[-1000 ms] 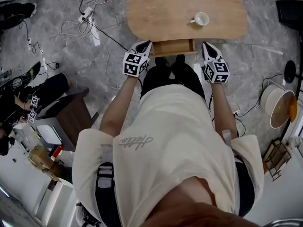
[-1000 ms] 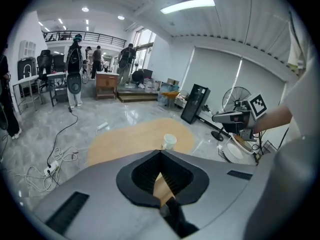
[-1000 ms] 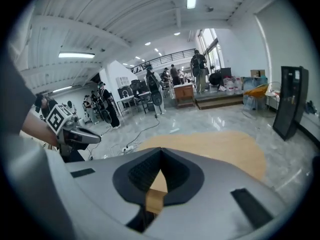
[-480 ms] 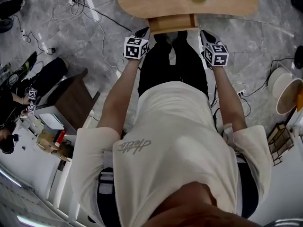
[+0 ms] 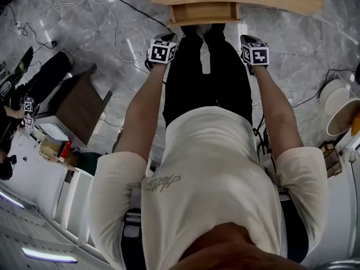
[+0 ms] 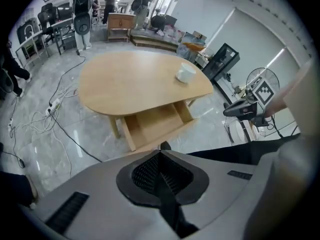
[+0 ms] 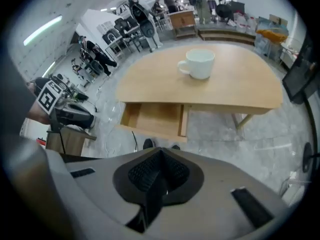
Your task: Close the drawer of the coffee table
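Note:
The light wooden coffee table (image 5: 292, 1) lies at the top edge of the head view, with its drawer (image 5: 203, 13) pulled out towards me and nothing inside it (image 6: 155, 126) (image 7: 155, 118). A white cup (image 7: 199, 64) (image 6: 186, 73) stands on the tabletop. My left gripper (image 5: 166, 39) hangs left of the drawer front and a little back from it, jaws shut (image 6: 160, 154) and holding nothing. My right gripper (image 5: 246, 39) is at the drawer's right, also apart from it, shut (image 7: 160, 154) and holding nothing.
The person's legs and shoes (image 5: 203, 32) stand just before the drawer. A dark wooden side table (image 5: 76, 108) is at the left, and cables (image 5: 121, 24) trail over the grey marble floor. A round white basin (image 5: 340, 114) sits at the right. Desks and people fill the far room.
The table and open drawer have slid to the top edge of the head view. Both grippers, which flanked the drawer front, now sit further back from it. The drawer stays open.

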### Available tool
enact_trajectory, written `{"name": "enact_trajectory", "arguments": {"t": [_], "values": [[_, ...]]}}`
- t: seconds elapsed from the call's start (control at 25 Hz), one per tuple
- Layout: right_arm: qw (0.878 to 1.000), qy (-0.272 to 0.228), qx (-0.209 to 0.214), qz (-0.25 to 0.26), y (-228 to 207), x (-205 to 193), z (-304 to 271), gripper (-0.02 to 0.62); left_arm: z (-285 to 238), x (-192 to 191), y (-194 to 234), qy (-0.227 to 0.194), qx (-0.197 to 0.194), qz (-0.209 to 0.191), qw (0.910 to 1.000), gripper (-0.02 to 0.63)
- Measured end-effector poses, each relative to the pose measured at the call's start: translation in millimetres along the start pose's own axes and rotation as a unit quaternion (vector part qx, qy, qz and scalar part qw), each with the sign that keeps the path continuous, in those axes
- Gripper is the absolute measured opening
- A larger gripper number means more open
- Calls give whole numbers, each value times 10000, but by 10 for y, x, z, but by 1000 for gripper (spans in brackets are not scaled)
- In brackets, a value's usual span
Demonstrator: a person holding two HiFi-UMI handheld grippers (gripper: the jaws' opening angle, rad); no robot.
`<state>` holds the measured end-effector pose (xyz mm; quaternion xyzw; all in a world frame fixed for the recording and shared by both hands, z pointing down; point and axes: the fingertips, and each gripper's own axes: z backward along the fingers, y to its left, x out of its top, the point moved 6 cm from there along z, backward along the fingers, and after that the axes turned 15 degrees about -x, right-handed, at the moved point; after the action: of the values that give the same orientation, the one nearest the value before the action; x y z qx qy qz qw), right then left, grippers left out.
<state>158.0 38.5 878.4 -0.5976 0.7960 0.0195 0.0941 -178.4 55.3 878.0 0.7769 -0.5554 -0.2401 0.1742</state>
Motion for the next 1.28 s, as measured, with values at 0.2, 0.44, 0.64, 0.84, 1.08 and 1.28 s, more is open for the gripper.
{"name": "enact_trajectory", "arguments": {"t": [0.2, 0.44, 0.64, 0.84, 1.08, 1.28], "values": [[9989, 407, 208, 67, -116, -127, -511, -5, -447, -294, 184, 153, -99, 285, 9994, 3], [9967, 599, 274, -475, -269, -91, -1109, -5, -833, -385, 651, -80, 145, 773, 9969, 3], [9942, 835, 264, -619, -296, -238, -1567, -5, -1196, -422, 944, -85, 59, 840, 9964, 3], [9916, 945, 478, -737, -113, -321, -1916, -5, -1539, -510, 1129, 178, -115, 862, 9961, 2], [9897, 916, 496, -985, -3, -225, -2182, -5, -1792, -619, 1204, 273, -261, 1132, 9929, 2], [9901, 821, 533, -1011, 43, -118, -2260, -5, -1858, -582, 1305, 252, -275, 1366, 9899, 3]]}}
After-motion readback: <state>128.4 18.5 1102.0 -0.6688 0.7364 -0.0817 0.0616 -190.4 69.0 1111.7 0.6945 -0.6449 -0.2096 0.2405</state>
